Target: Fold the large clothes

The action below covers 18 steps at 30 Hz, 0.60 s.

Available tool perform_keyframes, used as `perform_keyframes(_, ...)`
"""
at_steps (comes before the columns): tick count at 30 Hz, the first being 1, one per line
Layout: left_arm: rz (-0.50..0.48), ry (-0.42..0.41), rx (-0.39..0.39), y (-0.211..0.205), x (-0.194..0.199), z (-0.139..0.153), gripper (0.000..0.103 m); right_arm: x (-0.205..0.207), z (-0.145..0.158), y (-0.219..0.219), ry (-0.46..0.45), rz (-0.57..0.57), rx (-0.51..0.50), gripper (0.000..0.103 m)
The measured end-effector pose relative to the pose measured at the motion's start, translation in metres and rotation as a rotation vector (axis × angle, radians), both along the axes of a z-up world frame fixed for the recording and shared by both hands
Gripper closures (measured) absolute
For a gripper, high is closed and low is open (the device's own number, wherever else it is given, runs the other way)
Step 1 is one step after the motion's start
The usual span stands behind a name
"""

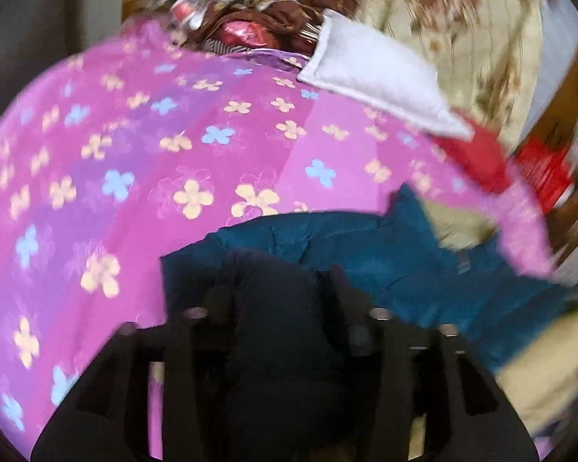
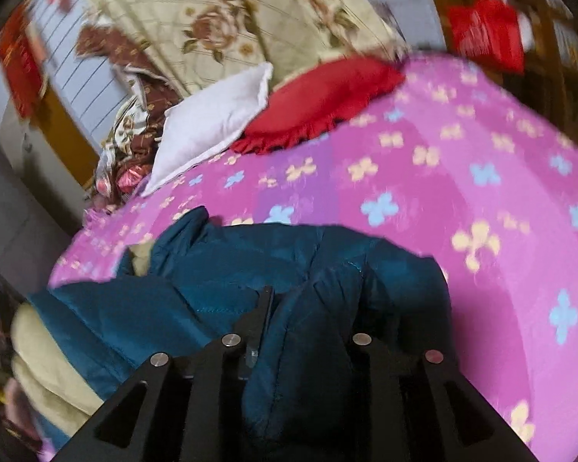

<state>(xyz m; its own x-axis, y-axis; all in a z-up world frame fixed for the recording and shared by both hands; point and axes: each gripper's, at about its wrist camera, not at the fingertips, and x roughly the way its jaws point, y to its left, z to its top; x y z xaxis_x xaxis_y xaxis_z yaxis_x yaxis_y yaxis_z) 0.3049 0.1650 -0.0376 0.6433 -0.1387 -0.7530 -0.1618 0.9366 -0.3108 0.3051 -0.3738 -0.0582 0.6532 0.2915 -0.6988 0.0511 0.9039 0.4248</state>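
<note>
- Where it lies crumpled on the bed, the teal quilted padded jacket (image 2: 227, 265) shows a cream fleecy lining (image 2: 46, 362) at its opened edge, and it rests on the pink-and-purple bedcover printed with yellow and blue flowers (image 2: 443, 177).
- A thick fold of that jacket (image 1: 404, 254) bulges up between the fingers of the left tool (image 1: 277, 296); its jaws stand apart, and whether the pads press the cloth I cannot tell, as the picture is blurred and dark there.
- Another bunched fold sits between the fingers of the right tool (image 2: 308, 308), whose jaws are only narrowly parted; the fabric fills the gap, but a firm pinch is not clear.
- Beyond the jacket, a white rectangular pillow (image 2: 215, 119) and a red frilled cushion (image 2: 323, 96) lie touching at the far edge of the bedcover.
- Behind them hangs or lies a cream cloth with brown roses (image 2: 227, 27), with brown patterned bedding (image 1: 273, 19) bundled beside it.
</note>
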Motion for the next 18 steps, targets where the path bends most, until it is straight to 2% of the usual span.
perform_keyframes(1,0.019,-0.025,-0.042,0.012,-0.009,0.012,0.031,-0.007,0.007,-0.007,-0.006,-0.016,0.055,0.075)
perform_keyframes(2,0.029,-0.047,-0.041,0.017,-0.016,0.02,0.027,-0.014,0.016,-0.01,-0.022,-0.023,0.09,0.073)
perform_keyframes(5,0.02,-0.091,0.02,0.027,-0.044,0.045,0.025,-0.041,0.044,-0.011,-0.075,-0.008,0.098,0.069)
perform_keyframes(9,-0.063,-0.148,0.105,0.014,-0.083,0.057,0.025,-0.088,0.07,0.0,-0.154,0.027,-0.01,0.066)
perform_keyframes(13,-0.178,-0.2,0.255,-0.028,-0.117,0.049,0.025,-0.124,0.071,0.013,-0.208,0.102,-0.113,0.066)
perform_keyframes(15,-0.225,-0.208,0.317,-0.05,-0.122,0.042,0.025,-0.129,0.064,0.02,-0.189,0.147,-0.152,0.066)
perform_keyframes(18,-0.248,-0.179,0.341,-0.069,-0.113,0.029,0.025,-0.122,0.047,0.032,-0.136,0.191,-0.206,0.066)
